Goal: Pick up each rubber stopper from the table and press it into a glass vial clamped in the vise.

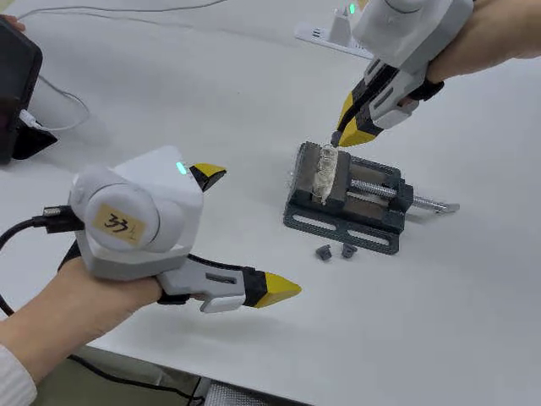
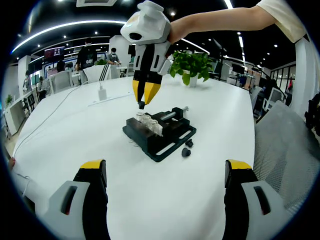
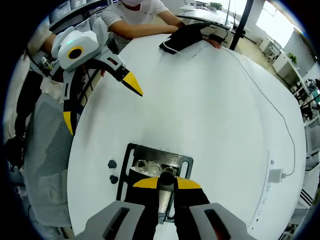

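A dark vise [image 1: 338, 227] stands right of centre on the white table and clamps clear glass vials [image 1: 325, 173] upright. Right over them, my right gripper [image 1: 338, 138] points down, shut on a small dark rubber stopper [image 2: 141, 105]; its tips [image 3: 166, 183] hover just above the vial mouths [image 3: 148, 166]. Two more grey stoppers [image 1: 323, 251] [image 1: 348, 249] lie loose in front of the vise. My left gripper [image 1: 245, 233] is open and holds nothing, well to the left of the vise [image 2: 165, 145], its jaws aimed at it.
A black device [image 1: 13, 85] with a white cable lies at the table's far left edge. A white power strip [image 1: 330, 35] sits at the back behind the vise. A potted plant [image 2: 192, 65] stands at the table's far end. The table's near edge runs just below my left hand.
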Motion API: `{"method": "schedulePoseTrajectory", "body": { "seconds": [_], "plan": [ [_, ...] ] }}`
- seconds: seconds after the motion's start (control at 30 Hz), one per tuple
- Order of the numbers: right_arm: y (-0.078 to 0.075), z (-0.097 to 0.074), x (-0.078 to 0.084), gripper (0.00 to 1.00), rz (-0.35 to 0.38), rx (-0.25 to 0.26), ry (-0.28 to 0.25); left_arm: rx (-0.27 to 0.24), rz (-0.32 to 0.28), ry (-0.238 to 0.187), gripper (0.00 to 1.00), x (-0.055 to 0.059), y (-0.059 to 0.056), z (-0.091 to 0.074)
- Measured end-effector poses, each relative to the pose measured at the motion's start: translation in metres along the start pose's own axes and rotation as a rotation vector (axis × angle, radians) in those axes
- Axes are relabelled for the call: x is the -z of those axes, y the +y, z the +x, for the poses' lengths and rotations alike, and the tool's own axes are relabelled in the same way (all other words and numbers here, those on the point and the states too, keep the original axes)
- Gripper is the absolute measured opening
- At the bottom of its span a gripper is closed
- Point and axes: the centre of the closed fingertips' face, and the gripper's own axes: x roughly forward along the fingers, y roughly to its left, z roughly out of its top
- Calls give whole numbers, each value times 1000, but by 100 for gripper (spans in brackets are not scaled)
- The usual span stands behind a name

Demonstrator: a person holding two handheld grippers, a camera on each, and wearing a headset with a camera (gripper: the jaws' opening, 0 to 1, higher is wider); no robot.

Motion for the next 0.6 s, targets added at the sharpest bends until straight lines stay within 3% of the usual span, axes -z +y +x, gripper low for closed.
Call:
{"method": "schedulePoseTrajectory", "body": {
  "seconds": [0.6],
  "plan": [
    [-1, 14, -1, 6, -2, -19, 33, 7, -27, 18, 96, 9, 3, 4]
  ]
}}
